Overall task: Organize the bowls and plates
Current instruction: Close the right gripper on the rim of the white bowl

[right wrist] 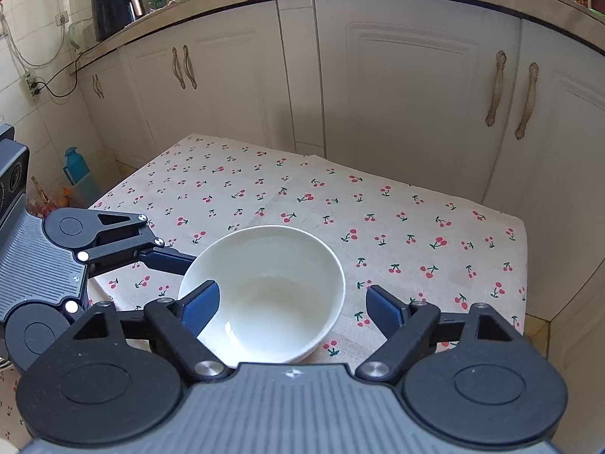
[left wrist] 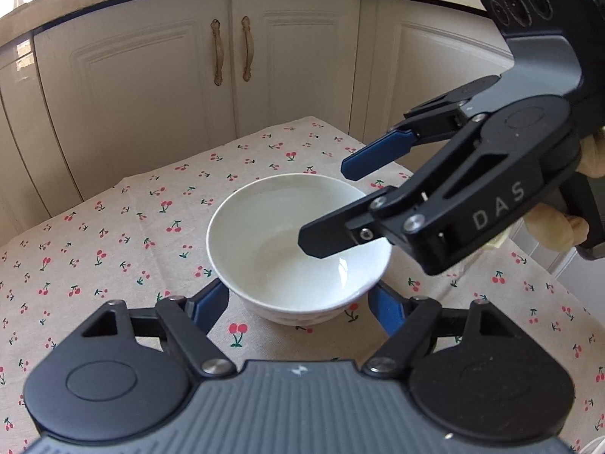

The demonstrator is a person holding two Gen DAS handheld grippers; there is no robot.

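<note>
White round ceramic bowl [left wrist: 298,249] sits on our cherry-print bench [left wrist: 113,246]. Left gripper [left wrist: 298,302] fingers straddle it w/o touching; right gripper [right wrist: 293,302] fingers gape, one inside.

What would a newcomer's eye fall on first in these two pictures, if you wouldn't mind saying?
First the white bowl, standing upright and empty in the middle of the cherry-print tablecloth. Next the two grippers around it: the left gripper straddles its near side, while the right gripper reaches in from the right with one finger over the rim. Pale cabinet doors fill the background.
</note>
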